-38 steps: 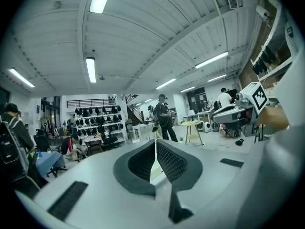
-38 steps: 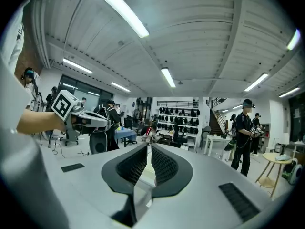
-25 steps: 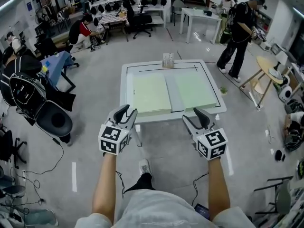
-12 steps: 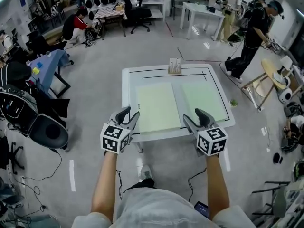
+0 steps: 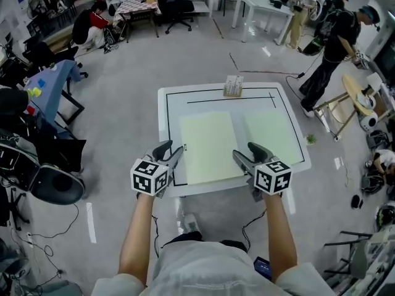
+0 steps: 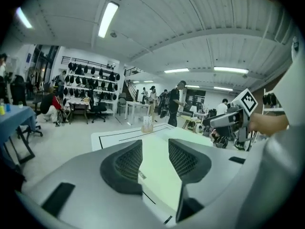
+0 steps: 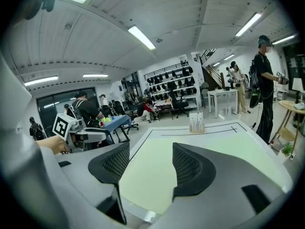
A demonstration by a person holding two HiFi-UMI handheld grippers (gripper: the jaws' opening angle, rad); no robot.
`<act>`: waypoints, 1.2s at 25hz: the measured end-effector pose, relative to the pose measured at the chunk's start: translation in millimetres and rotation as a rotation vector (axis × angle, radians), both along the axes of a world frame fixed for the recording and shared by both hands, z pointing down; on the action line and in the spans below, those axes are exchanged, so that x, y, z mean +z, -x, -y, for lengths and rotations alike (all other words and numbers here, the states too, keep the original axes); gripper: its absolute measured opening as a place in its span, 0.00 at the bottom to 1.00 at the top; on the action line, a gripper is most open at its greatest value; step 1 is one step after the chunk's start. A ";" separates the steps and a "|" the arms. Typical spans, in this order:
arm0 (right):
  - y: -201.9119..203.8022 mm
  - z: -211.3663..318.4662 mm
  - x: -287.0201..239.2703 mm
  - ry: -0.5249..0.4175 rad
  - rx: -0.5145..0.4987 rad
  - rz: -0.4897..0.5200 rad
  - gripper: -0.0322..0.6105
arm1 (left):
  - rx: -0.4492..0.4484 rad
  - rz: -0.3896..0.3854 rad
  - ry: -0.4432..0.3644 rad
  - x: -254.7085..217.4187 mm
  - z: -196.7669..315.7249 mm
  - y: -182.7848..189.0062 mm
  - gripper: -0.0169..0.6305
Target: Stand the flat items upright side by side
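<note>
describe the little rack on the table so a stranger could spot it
Find the white table with a black outline. At its far edge is a small pale rack. It alone stands upright; the two green boards lie flat.

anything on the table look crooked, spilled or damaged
Nothing stands out: the left green sheet and right green sheet lie flat side by side on the white table, no damage visible, and the small rack stands upright at its far edge.

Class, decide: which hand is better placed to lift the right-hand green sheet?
Right. The right gripper hovers by the right sheet; the left gripper is beyond the left sheet. Both grippers' fingers have just been opening, nothing between them.
</note>
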State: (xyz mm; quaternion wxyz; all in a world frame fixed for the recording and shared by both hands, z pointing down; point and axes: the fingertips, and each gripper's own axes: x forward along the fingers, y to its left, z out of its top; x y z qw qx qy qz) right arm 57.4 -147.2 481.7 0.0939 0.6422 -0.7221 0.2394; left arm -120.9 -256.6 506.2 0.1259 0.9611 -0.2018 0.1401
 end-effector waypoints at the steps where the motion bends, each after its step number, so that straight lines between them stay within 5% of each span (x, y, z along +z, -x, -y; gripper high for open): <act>1: 0.4 6.9 4.7 0.008 0.001 0.008 0.51 | -0.008 -0.020 0.030 3.8 6.7 1.8 0.31; 10: -11.3 35.5 62.8 0.151 -0.027 0.079 0.53 | -0.021 -0.078 0.302 59.7 16.0 -5.3 0.37; 18: -36.6 63.0 119.4 0.248 -0.085 0.156 0.60 | -0.093 -0.114 0.415 94.3 27.7 -29.4 0.40; 30: -55.2 89.1 171.9 0.339 -0.152 0.269 0.66 | -0.058 -0.033 0.646 168.7 13.9 -41.5 0.53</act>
